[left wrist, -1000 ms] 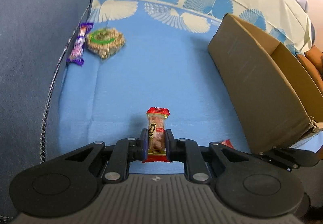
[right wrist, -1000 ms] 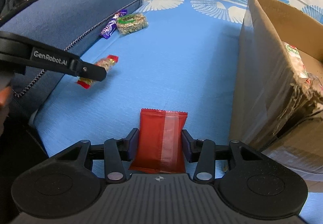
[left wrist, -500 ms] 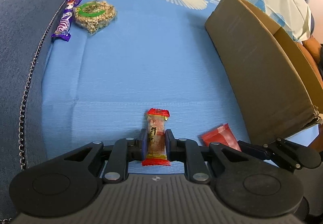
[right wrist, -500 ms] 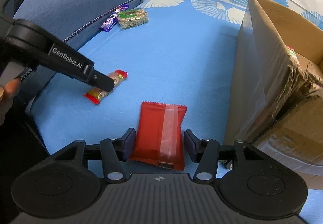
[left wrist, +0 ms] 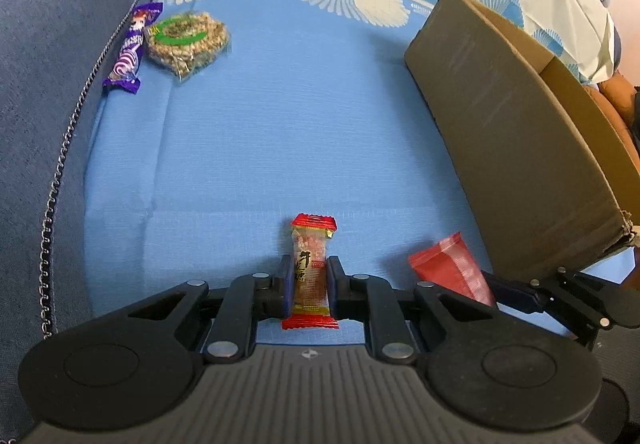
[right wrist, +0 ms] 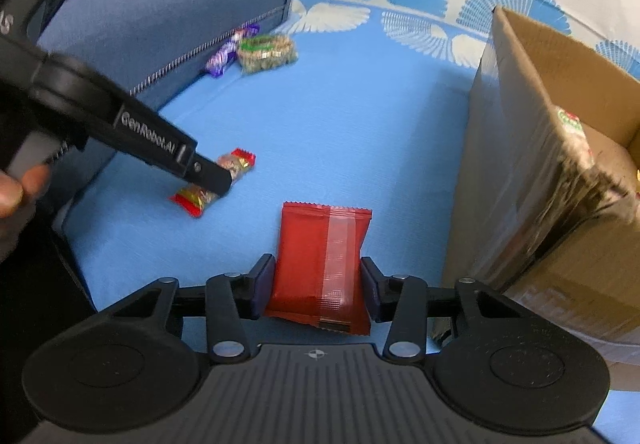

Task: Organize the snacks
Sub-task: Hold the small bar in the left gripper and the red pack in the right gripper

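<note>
Left gripper (left wrist: 308,286): jaws closed to a narrow gap on the small snack bar (left wrist: 311,268), which is pinched across its width near the rear end. The bar's long axis runs straight forward along the fingers, its red crimped tip pointing away from the hand. In the right wrist view the bar appears to sit at or just above the blue cover (left wrist: 280,131); whether it is lifted cannot be told.

Right gripper (right wrist: 316,282): jaws set wide, one on each side of the red packet (right wrist: 322,268). The pads stand at or just beside the packet's edges; a firm grip cannot be confirmed. The packet lies flat on the cover, long axis also forward along the fingers, rear seam towards the hand.

Cardboard box (right wrist: 532,147): stands open-topped to the right of both grippers, near wall beside the red packet. The right gripper is the nearer one; the left has to cross over the cover to reach the opening. A packet is already visible inside.

Still loose at the far left, against the sofa arm (left wrist: 60,63): a purple candy bar (left wrist: 132,47) touching a round grain cake (left wrist: 186,37), well apart from both grippers.
</note>
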`<state>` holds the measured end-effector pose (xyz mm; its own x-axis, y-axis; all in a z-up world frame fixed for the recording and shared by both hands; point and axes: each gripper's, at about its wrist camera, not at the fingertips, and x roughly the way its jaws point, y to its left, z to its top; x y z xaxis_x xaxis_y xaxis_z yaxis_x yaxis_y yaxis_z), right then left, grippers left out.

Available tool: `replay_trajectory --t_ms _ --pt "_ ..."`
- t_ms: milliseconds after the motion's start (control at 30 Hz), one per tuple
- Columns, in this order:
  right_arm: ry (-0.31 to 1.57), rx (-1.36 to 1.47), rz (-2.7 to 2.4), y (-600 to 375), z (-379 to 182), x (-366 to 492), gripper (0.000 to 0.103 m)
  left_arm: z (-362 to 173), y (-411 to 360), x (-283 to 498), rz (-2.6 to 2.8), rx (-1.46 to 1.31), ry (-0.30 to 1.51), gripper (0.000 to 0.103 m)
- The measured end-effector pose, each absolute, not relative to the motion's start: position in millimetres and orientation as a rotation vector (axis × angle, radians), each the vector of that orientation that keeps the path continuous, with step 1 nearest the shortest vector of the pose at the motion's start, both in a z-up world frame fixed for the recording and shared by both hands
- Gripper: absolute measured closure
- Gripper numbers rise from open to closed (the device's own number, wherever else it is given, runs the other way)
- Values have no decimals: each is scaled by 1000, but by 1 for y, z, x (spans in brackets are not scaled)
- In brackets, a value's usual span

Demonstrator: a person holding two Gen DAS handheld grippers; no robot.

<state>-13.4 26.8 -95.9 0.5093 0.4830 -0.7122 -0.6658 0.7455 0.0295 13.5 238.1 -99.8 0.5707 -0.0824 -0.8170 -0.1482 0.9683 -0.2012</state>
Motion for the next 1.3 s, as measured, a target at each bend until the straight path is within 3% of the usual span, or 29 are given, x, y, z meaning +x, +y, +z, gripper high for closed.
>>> replay_trajectory --t_ms 1300 --pt "790 -260 704 28 -97 -8 56 -100 239 14 41 -266 967 86"
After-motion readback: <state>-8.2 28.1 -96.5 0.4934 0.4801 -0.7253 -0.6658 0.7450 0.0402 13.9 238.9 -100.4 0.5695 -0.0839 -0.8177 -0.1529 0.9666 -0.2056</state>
